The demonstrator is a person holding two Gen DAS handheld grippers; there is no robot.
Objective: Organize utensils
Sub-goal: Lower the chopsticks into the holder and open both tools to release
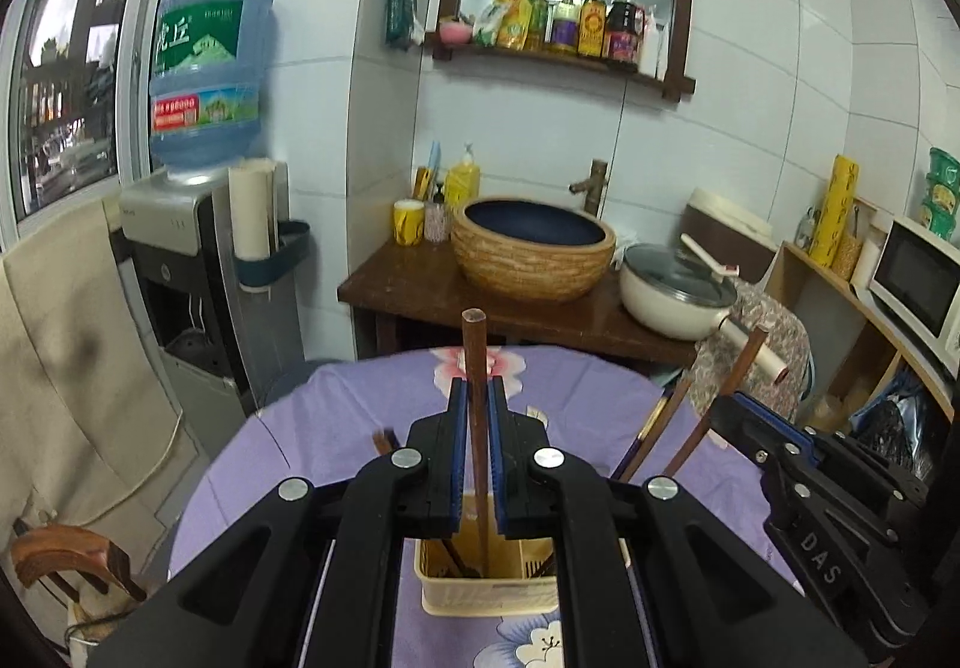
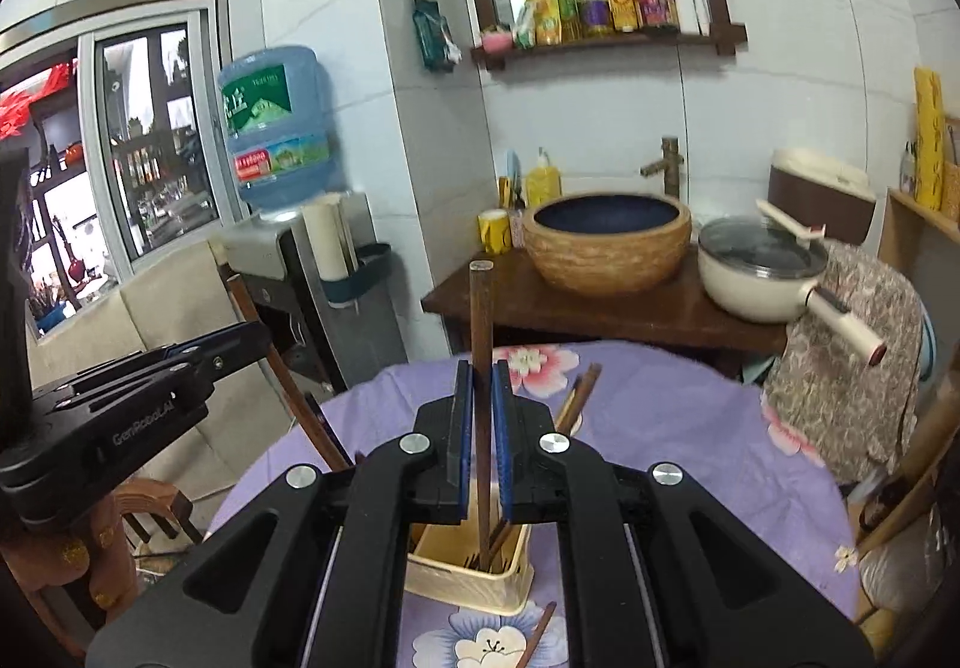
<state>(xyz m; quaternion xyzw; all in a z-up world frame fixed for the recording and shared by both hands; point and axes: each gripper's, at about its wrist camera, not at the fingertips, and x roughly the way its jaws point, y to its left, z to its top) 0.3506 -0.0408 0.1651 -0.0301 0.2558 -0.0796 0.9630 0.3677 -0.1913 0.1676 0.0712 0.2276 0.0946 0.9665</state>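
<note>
A cream utensil holder [image 1: 486, 584] [image 2: 465, 572] stands on the purple flowered tablecloth [image 1: 336, 428] with several brown chopsticks in it. My left gripper [image 1: 478, 386] is shut on an upright brown chopstick [image 1: 474, 344] whose lower end reaches into the holder. My right gripper [image 2: 481, 371] is shut on another brown chopstick [image 2: 481, 308], its lower end also inside the holder. Each gripper shows in the other's view: the right gripper [image 1: 729, 407] with its tilted stick [image 1: 747, 362], the left gripper [image 2: 255, 338] with its stick [image 2: 288, 392].
Another chopstick [image 2: 540, 632] lies on the cloth before the holder. Behind the table a wooden counter holds a woven basin [image 1: 534, 248] and a lidded white pot [image 1: 678, 290]. A water dispenser [image 1: 198, 260] stands left, a wooden chair [image 1: 66, 554] at the near left, a microwave [image 1: 918, 278] right.
</note>
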